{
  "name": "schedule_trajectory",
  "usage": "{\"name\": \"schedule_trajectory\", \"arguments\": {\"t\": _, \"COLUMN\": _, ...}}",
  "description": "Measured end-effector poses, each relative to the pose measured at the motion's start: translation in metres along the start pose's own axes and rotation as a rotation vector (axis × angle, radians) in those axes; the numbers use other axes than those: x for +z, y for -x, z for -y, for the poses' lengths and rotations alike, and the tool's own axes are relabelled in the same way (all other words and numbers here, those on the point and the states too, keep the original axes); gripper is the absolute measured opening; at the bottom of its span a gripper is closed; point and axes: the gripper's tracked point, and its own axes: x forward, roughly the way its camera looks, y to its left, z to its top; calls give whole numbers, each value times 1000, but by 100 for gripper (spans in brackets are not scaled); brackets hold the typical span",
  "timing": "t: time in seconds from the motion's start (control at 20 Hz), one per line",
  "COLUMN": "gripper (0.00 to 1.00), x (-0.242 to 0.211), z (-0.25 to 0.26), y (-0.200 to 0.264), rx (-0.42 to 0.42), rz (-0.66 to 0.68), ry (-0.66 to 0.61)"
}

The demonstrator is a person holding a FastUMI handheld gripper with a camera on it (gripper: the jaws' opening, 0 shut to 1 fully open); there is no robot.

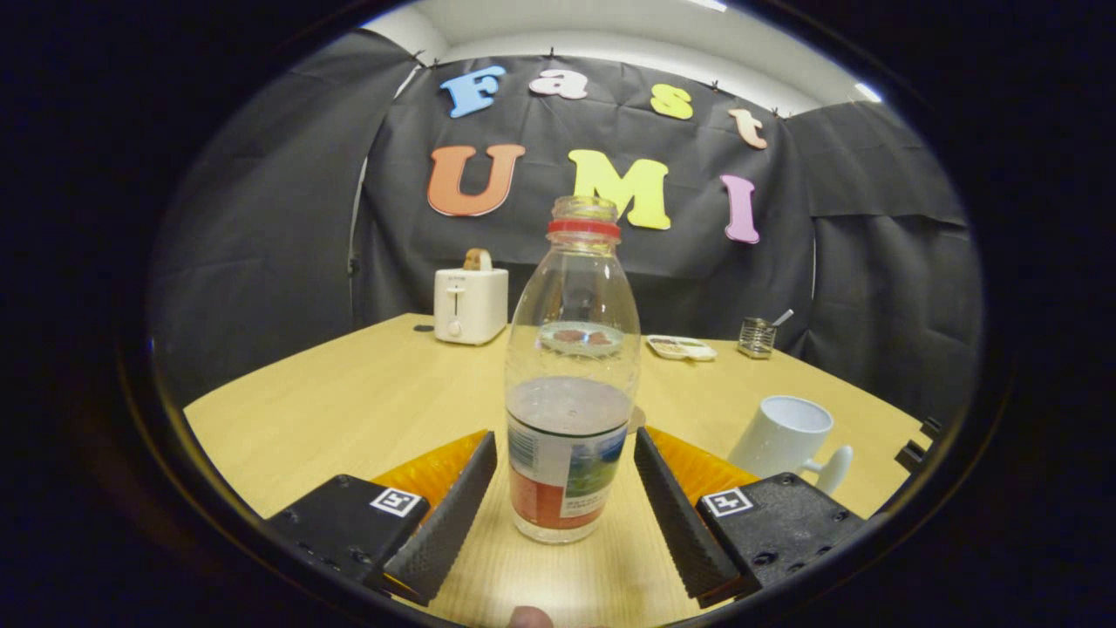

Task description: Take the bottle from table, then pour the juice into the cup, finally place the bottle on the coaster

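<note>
Gripper view. A clear plastic bottle (568, 384) stands upright on a pale wood-grain table (349, 410), its long axis vertical and its uncapped mouth pointing straight up; a red ring circles the neck, the shoulders round smoothly into a cylindrical body, and a printed label wraps the lower part. The liquid inside reaches just above the top of the label, and its colour is hard to judge through the plastic and label. The gripper (565, 449) is released: its two fingers, flat wedge-shaped bars with a finely ribbed inner texture, stand spread on either side of the bottle's lower body, each with a visible gap to the plastic, so neither presses on it. Behind each finger sits a blocky housing bearing a small square marker. A glossy white ceramic cup (789, 436) with a curved handle stands upright on the table to the right of the bottle, beyond the right finger and apart from it; its base is hidden by the right housing. Farther back, a white box-shaped toaster (471, 303) holds a slice of bread. A small flat dish (682, 348) and a metal mesh container (756, 338) with a spoon-like handle lie near the far edge; their contents are too small to make out. A round object seen through the bottle's upper body is distorted beyond identification.
</note>
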Motion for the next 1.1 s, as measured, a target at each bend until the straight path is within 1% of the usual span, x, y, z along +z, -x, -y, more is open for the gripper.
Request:
{"name": "schedule_trajectory", "arguments": {"t": 0.15, "gripper": 100, "x": 4, "z": -1, "y": -3, "rx": 11, "rz": 9, "ry": -1}}
{"name": "schedule_trajectory", "arguments": {"t": 0.2, "gripper": 98, "x": 5, "z": 0, "y": -3, "rx": 13, "rz": 11, "ry": 6}}
{"name": "schedule_trajectory", "arguments": {"t": 0.4, "gripper": 84, "x": 12, "z": -5, "y": 0, "rx": 41, "rz": 20, "ry": 10}}
{"name": "schedule_trajectory", "arguments": {"t": 0.5, "gripper": 81, "x": 14, "z": -4, "y": 3, "rx": 37, "rz": 15, "ry": 12}}
{"name": "schedule_trajectory", "arguments": {"t": 0.65, "gripper": 79, "x": 18, "z": -4, "y": 8, "rx": 43, "rz": -24, "ry": -21}}
{"name": "schedule_trajectory", "arguments": {"t": 0.85, "gripper": 77, "x": 44, "z": -7, "y": 15, "rx": 86, "rz": -9, "ry": -101}}
{"name": "schedule_trajectory", "arguments": {"t": 1.0, "gripper": 77, "x": 66, "z": -9, "y": 18, "rx": 125, "rz": -1, "ry": -246}}
{"name": "schedule_trajectory", "arguments": {"t": 1.1, "gripper": 76, "x": 86, "z": -16, "y": 21, "rx": 173, "rz": 19, "ry": -360}}
